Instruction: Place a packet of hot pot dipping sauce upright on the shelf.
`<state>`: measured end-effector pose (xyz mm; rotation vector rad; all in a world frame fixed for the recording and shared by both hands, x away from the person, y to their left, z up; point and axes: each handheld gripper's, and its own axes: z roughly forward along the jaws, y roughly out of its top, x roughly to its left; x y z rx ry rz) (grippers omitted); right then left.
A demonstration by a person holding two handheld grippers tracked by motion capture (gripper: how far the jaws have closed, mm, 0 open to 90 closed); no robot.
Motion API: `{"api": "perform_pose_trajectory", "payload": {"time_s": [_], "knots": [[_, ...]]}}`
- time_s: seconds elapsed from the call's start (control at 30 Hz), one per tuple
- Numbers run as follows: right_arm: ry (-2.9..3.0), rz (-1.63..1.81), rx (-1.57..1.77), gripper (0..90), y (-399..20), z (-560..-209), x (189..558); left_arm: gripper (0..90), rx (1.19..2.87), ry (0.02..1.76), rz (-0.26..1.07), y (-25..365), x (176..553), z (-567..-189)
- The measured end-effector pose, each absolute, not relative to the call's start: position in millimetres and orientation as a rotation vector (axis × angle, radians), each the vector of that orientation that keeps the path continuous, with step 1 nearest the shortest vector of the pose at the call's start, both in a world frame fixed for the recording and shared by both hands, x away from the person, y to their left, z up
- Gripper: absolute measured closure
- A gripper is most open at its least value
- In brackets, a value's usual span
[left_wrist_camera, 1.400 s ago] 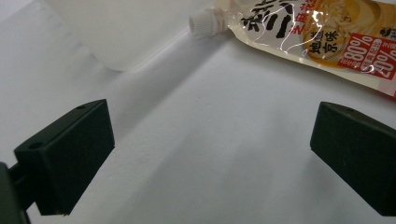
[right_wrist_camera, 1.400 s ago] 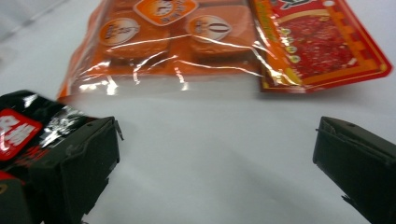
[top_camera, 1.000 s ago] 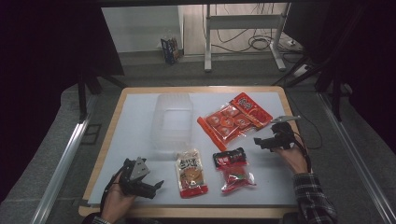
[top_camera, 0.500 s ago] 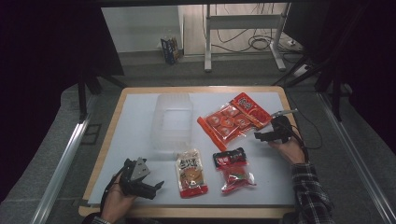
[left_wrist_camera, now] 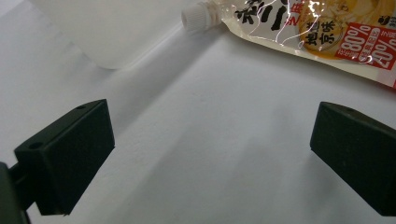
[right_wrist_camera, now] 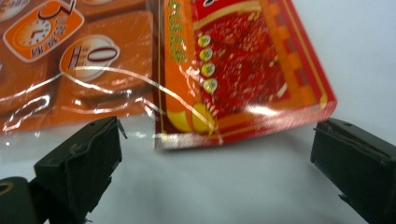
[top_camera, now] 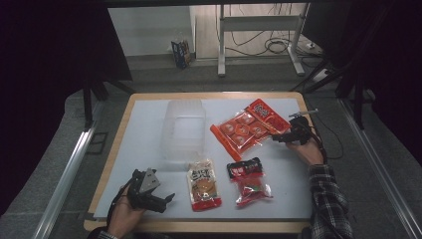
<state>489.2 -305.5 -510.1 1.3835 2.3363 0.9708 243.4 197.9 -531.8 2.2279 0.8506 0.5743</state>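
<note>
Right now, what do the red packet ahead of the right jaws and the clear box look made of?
Red packet: glossy plastic film, by its glare streaks and crimped edge. Clear box: translucent plastic, apparently rigid; the white table shows faintly through its frosted walls.

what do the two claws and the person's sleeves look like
Both claws are black. The left claw carries a grey three-cornered plate on top and has two blocky matte black jaws with small screw holes. The right claw trails a thin dark cable. The right forearm wears a dark plaid sleeve.
</note>
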Motion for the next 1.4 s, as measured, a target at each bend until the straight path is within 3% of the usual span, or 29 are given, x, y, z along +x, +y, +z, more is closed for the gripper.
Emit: {"api": "perform_pose_trajectory", "payload": {"time_s": [0.37,0.4,0.57,0.87,1.07,1.4], "knots": [[2.371,1.039,1.286,16.2,-292,-495,498,0.0,2.232,0.846,0.575,197,243,-532],[2.384,0.994,1.245,21.5,-286,-491,498,0.0,2.232,0.846,0.575,197,243,-532],[2.388,0.921,1.213,29.8,-279,-489,501,0.0,2.233,0.844,0.575,197,243,-532],[2.382,0.94,1.266,52.6,-285,-490,515,0.0,2.233,0.843,0.574,196,243,-533],[2.409,0.964,1.264,57.7,-285,-489,518,0.0,2.248,0.835,0.578,195,243,-533],[2.408,0.935,1.272,58.3,-280,-496,527,0.0,2.255,0.833,0.575,195,243,-533]]}}
